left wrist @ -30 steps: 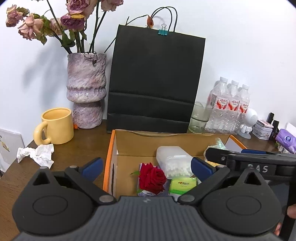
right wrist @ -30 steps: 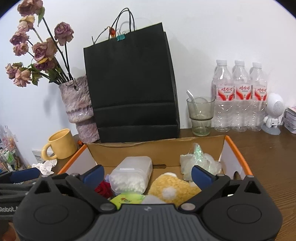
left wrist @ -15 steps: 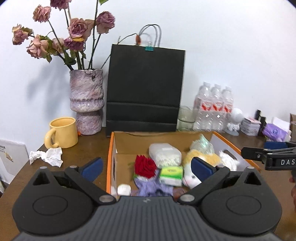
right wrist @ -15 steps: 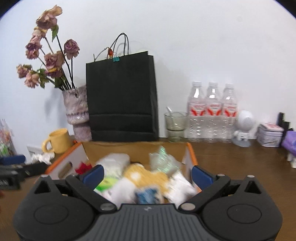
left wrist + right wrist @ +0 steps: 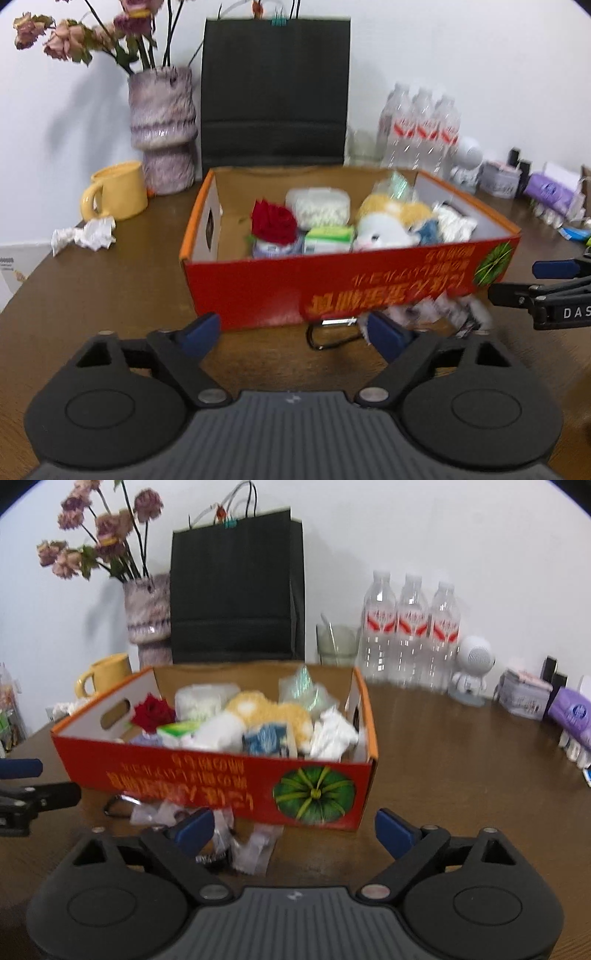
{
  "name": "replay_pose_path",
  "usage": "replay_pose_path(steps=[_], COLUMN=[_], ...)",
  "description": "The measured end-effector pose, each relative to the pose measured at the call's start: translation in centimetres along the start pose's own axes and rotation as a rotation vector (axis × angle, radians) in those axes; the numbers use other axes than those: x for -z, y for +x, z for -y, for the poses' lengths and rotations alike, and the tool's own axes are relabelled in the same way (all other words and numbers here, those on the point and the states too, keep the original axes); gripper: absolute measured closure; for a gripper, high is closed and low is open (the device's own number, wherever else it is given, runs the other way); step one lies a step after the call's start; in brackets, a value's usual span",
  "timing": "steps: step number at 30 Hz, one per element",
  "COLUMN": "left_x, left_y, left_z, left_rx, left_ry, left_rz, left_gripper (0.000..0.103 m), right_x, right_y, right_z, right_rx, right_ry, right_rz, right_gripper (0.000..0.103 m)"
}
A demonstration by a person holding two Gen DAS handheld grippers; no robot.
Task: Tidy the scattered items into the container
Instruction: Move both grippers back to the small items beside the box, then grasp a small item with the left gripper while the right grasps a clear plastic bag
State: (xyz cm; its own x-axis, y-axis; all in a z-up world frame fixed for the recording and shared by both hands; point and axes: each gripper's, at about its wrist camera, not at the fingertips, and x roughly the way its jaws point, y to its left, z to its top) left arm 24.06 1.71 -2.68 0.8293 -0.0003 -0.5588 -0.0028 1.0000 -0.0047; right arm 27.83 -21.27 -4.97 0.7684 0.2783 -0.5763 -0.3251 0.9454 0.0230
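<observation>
Hovering low over the brown table, the left gripper has its blue-padded jaws spread wide and drawing inward, with nothing caught between them, only bare wood and the near wall of the box beyond. The right gripper stands beside it, jaws likewise wide and narrowing, and empty too. Just ahead of its left finger lie a few small clear plastic packets and a dark carabiner clip, loose on the table, right against the front of the red cardboard box.

That box, orange-rimmed with a green pumpkin printed on its side, sits mid-table and is already well filled: a red rose, a clear tub of white bits, a green tissue pack, a yellow-and-white plush toy and some crinkled bags.

Behind it stands a black paper bag, with a mottled purple vase of dried flowers and a yellow mug to one side. A crumpled tissue lies near the mug. On the other side are three water bottles and a small white robot figure.
</observation>
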Motion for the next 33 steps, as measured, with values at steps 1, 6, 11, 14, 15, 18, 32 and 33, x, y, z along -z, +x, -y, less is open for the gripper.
replay_pose_path(steps=[1, 6, 11, 14, 15, 18, 32, 33], left_x=[0.1, 0.0, 0.1, 0.3, 0.3, 0.6, 1.3, 1.3], left_y=[0.5, 2.8, 3.9, 3.8, 3.7, 3.4, 2.2, 2.1], left_z=[0.1, 0.1, 0.9, 1.2, 1.2, 0.9, -0.9, -0.9], left_rx=[-0.005, -0.011, -0.013, -0.012, -0.006, 0.002, 0.044, 0.052], left_ry=[-0.003, -0.045, -0.016, 0.027, 0.032, 0.060, 0.098, 0.096], left_rz=[-0.012, -0.067, -0.092, -0.086, -0.087, -0.079, -0.074, -0.073], left_gripper=[0.025, 0.049, 0.067, 0.076, 0.077, 0.079, 0.099, 0.099], right_x=[0.1, 0.6, 0.8, 1.0, 1.0, 1.1, 1.3, 1.3], right_y=[0.4, 1.9, 2.4, 2.5, 2.4, 2.2, 1.9, 1.9], right_z=[0.0, 0.2, -0.2, -0.3, -0.3, -0.3, -0.2, -0.1], right_rx=[0.001, -0.021, -0.045, -0.060, -0.065, -0.069, -0.069, -0.070], right_ry=[0.004, 0.029, 0.021, 0.012, 0.012, 0.010, 0.006, 0.008], right_rz=[-0.012, -0.051, -0.069, -0.082, -0.082, -0.080, -0.073, -0.072], right_gripper=[0.023, 0.040, 0.058, 0.072, 0.075, 0.082, 0.088, 0.088])
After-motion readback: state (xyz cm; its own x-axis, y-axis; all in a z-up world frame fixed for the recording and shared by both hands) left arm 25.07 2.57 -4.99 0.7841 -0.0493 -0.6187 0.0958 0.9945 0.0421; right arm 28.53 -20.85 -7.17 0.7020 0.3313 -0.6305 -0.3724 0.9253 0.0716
